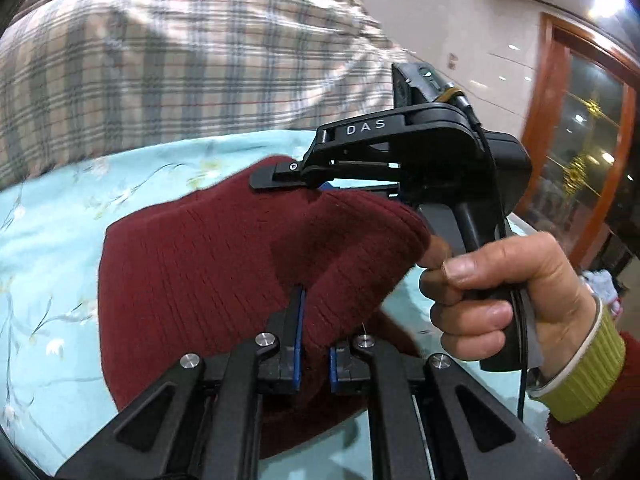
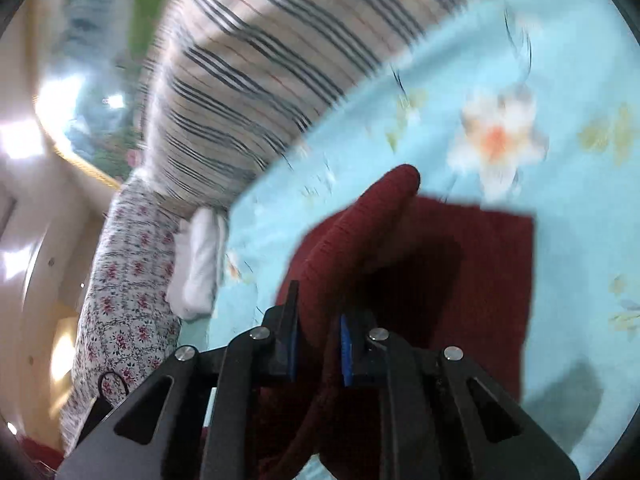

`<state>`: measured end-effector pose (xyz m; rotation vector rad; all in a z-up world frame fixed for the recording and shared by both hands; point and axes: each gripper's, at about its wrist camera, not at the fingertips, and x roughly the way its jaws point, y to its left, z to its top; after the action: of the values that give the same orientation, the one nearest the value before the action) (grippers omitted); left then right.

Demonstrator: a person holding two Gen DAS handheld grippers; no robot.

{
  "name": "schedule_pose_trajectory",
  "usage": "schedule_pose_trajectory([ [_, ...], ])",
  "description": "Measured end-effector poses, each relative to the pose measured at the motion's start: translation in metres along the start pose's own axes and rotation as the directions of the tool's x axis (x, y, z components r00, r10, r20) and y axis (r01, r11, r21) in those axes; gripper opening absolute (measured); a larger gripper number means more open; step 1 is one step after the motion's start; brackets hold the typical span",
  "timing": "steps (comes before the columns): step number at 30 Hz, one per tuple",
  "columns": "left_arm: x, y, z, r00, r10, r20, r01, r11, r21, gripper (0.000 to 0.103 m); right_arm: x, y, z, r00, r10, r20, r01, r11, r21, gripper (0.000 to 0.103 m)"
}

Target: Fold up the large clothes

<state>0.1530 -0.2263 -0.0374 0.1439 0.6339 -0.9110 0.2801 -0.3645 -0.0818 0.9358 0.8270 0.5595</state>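
Observation:
A dark red ribbed knit sweater (image 1: 192, 264) lies partly folded on a light blue floral bedsheet (image 1: 52, 240). My left gripper (image 1: 316, 320) is shut on a raised fold of the knit, which is pinched between its blue pads. In the left wrist view my right gripper (image 1: 280, 178), held by a person's hand (image 1: 508, 284), reaches over the sweater's far edge. In the right wrist view my right gripper (image 2: 318, 312) is shut on a thick rolled edge of the sweater (image 2: 480, 272), lifted off the flat part.
A plaid quilt (image 1: 180, 60) is heaped behind the sweater. A flowered pillow (image 2: 120, 300) and a white cloth (image 2: 198, 264) lie at the bed's edge. A wooden door frame (image 1: 548, 92) stands to the right. The person's sleeve has a yellow-green cuff (image 1: 588, 368).

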Motion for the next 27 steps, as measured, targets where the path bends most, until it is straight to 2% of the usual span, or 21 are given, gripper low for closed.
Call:
schedule_pose_trajectory([
  [2,0.012,-0.005,-0.005,0.999,-0.02,-0.032,0.02,1.0,0.01,0.008,-0.012,-0.006,-0.002,0.999,-0.042,0.028,0.043,0.999,-0.016,0.017],
  [6,0.052,0.005,-0.029,0.987,-0.03,-0.157,0.023,0.999,-0.041,0.008,-0.001,-0.047,-0.016,0.989,-0.14,-0.039,0.142,0.989,0.046,0.017],
  [8,0.057,0.01,-0.036,0.984,-0.038,-0.172,0.028,0.998,-0.065,0.008,0.008,-0.061,-0.023,0.986,-0.155,-0.06,0.159,0.985,0.064,0.017],
  [10,0.056,0.012,-0.036,0.984,-0.039,-0.172,0.027,0.997,-0.067,0.008,0.009,-0.066,-0.026,0.99,-0.134,-0.045,0.137,0.988,0.074,0.017],
  [14,0.058,0.014,-0.032,0.981,-0.035,-0.188,0.022,0.997,-0.069,0.012,0.011,-0.061,-0.025,0.987,-0.157,-0.029,0.159,0.986,0.052,0.017],
  [17,0.057,0.013,-0.031,0.977,-0.046,-0.208,0.027,0.995,-0.093,0.015,0.009,-0.055,-0.025,0.982,-0.188,-0.028,0.189,0.981,0.042,0.023],
  [20,0.045,0.016,-0.023,0.97,-0.116,-0.215,0.087,0.987,-0.137,0.044,-0.001,-0.05,-0.027,0.976,-0.215,-0.02,0.216,0.975,0.047,0.033],
  [21,0.034,0.017,-0.024,0.97,-0.136,-0.204,0.108,0.984,-0.144,0.047,-0.006,-0.048,-0.029,0.974,-0.224,-0.014,0.224,0.974,0.039,0.042],
  [22,0.021,0.019,-0.024,0.971,-0.143,-0.19,0.116,0.982,-0.148,0.054,-0.013,-0.044,-0.031,0.974,-0.228,-0.003,0.228,0.973,0.032,0.053],
  [24,0.003,0.028,-0.023,0.975,-0.136,-0.175,0.106,0.98,-0.168,0.064,-0.024,-0.04,-0.036,0.972,-0.233,0.015,0.233,0.972,0.027,0.065],
  [26,-0.014,0.044,-0.022,0.981,-0.117,-0.156,0.084,0.976,-0.202,0.069,-0.033,-0.039,-0.041,0.974,-0.226,0.019,0.225,0.974,0.033,0.065],
  [27,-0.022,0.057,-0.021,0.986,-0.079,-0.15,0.044,0.974,-0.22,0.073,-0.034,-0.041,-0.043,0.975,-0.222,0.013,0.221,0.974,0.042,0.065],
])
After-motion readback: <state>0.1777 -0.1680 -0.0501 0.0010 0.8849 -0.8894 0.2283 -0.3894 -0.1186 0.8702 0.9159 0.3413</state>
